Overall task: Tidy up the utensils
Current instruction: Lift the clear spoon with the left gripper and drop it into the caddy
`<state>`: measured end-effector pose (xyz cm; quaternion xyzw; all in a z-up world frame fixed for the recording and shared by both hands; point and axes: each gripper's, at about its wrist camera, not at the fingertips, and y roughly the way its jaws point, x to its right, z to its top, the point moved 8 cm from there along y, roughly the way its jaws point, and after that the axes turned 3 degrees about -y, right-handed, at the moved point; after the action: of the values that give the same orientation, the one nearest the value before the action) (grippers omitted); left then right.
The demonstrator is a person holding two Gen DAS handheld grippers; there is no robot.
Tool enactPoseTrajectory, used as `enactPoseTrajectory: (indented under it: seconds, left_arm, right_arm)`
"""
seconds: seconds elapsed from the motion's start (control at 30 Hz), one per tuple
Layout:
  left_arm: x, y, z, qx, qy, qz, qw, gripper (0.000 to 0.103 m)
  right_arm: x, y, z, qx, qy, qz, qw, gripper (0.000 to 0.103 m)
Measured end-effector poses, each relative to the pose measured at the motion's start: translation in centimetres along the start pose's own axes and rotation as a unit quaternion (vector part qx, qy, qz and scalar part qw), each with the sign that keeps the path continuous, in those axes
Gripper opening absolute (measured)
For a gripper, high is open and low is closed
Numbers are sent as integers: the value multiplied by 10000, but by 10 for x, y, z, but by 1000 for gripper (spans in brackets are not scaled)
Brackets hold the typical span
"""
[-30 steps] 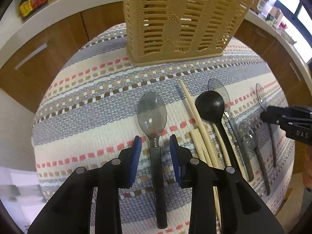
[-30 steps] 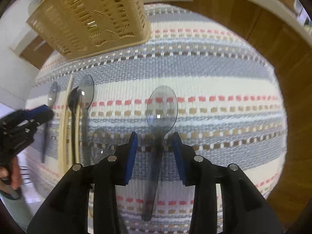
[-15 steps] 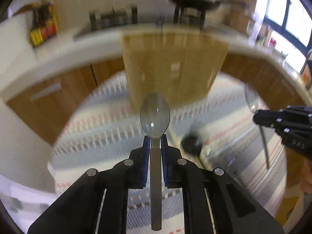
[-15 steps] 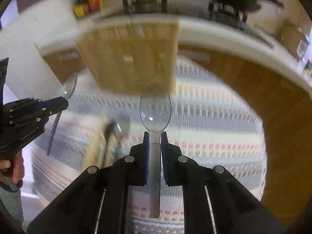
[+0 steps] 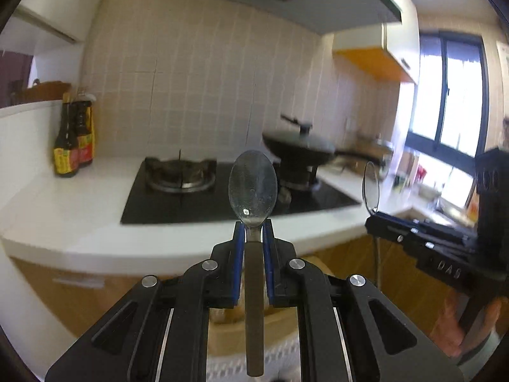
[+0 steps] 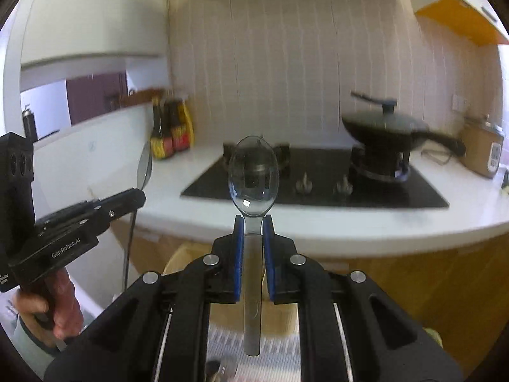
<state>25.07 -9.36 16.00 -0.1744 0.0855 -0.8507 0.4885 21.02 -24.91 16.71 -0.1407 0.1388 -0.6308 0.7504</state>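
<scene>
A home kitchen; gas hob (image 5: 181, 178), lidded wok (image 6: 381, 129), sauce bottles (image 5: 73, 140), tiled wall (image 5: 197, 79).

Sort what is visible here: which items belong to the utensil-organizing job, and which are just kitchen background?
Part of the job:
- left gripper, shut on a clear spoon
- right gripper, shut on a second clear spoon
- tan basket below
- striped mat

Just lying about:
- sauce bottles
- gas hob
- lidded wok
- rice cooker

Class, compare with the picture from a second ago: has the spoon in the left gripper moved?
Yes. The spoon, then flat on the striped cloth before the basket, now stands clamped in the left gripper, lifted up in front of the stove.
</scene>
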Motion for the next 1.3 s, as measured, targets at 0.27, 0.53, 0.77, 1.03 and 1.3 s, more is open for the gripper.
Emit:
enactPoseTrajectory:
  seconds: [0.27, 0.53, 0.77, 1.03, 1.3]
  left_arm:
    - [-11, 31, 4, 601, -333, -154, 9975, 10]
    - [-27, 63, -18, 699, -289, 7, 9971, 10]
    - [-36, 75, -34, 606, -284, -9, 9978, 10]
    - [-39, 58, -42, 510, -342, -85, 9981, 25]
    - [-24, 13, -38, 461, -201, -157, 9986, 42]
  right_arm:
    - [19, 54, 2, 384, 45, -220, 9990, 10]
    - [22, 93, -29, 307, -122, -443, 9985, 10]
    - [26, 103, -48, 194, -141, -433, 9988, 10]
    - [40, 82, -67, -90, 356, -48, 9993, 11]
    - [37, 33, -74, -279, 649, 340, 9969, 17]
